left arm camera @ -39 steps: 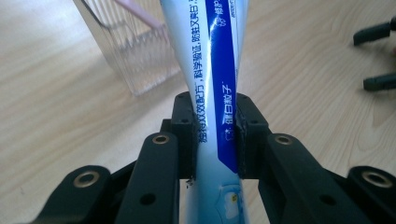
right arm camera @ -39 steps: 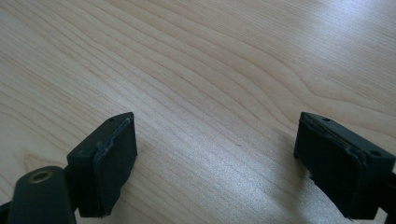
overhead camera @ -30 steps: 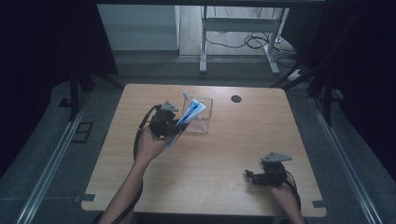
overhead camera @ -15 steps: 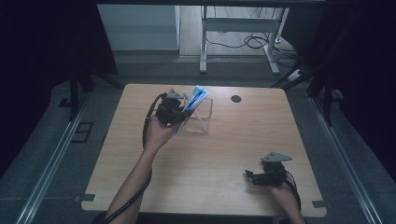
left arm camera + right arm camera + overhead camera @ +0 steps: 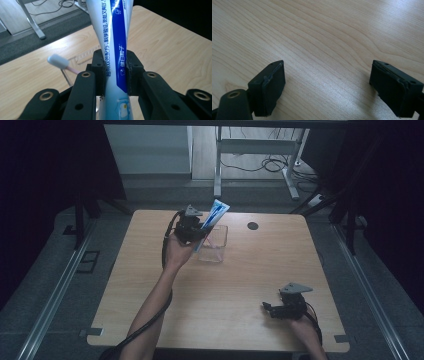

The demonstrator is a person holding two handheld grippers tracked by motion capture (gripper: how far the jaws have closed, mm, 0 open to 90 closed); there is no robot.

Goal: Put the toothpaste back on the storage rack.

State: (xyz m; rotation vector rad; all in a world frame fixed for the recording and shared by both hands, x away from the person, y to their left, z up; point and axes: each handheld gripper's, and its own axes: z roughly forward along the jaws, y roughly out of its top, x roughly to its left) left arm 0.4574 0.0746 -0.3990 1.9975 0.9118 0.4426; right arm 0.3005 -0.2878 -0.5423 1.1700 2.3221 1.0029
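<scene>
Firmly clamped in the left claw [image 5: 115, 75], a blue-white toothpaste tube [image 5: 112, 37]; right claw [image 5: 328, 87] wide, empty.

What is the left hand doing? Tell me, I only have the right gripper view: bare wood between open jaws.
Observer: The left gripper is shut on a blue-and-white tube, clamped about mid-length.
Operator: Give me its place on the table.
Observer: In the high view the tube is tilted above a clear container near the far edge of the table, well away from your right gripper at the near right corner.
Operator: Report anything else near that container.
Observer: The left gripper view shows a toothbrush, grey head on a pink neck, just beyond the jaws on their left.
</scene>
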